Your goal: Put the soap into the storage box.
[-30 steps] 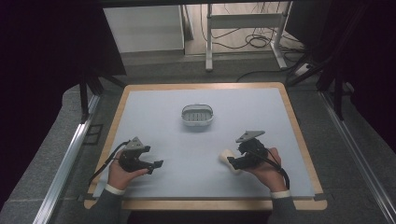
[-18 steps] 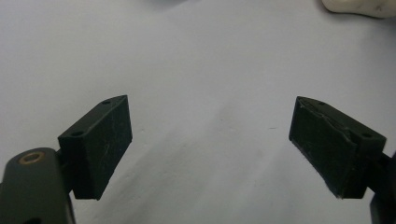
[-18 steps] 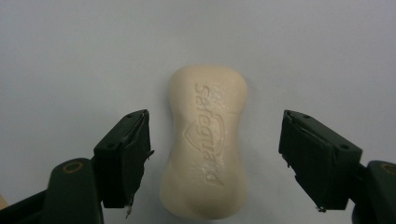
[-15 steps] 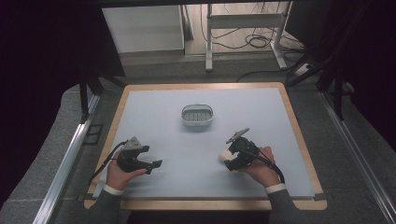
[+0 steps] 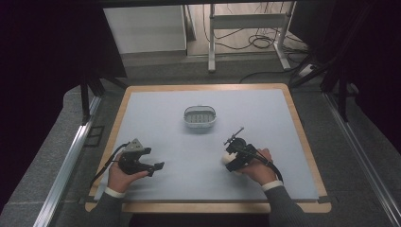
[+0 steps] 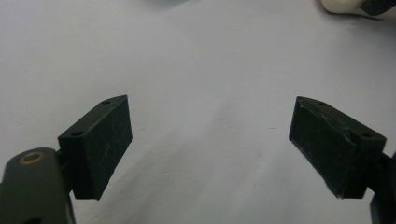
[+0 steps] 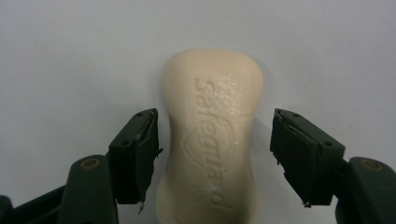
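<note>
A cream bar of soap (image 7: 212,140) with embossed lettering lies flat on the pale blue mat. My right gripper (image 7: 215,158) is open, one jaw on either side of the soap's narrow waist, neither jaw touching it. From above, the right gripper (image 5: 232,160) points down at the soap (image 5: 227,159), which peeks out at its left. My left gripper (image 5: 158,166) rests low over the mat at the front left, open, with nothing between its jaws (image 6: 210,149). The soap's edge (image 6: 341,5) shows at the top right of the left gripper view.
A small white slotted soap dish (image 5: 199,117) stands on the mat (image 5: 189,146) behind the grippers, near the middle. The mat covers a wooden-edged table (image 5: 302,137). Beyond the table are a metal frame and cables on the floor.
The right gripper has tipped forward and down over the soap, so its jaws now straddle it. The left gripper has barely moved.
</note>
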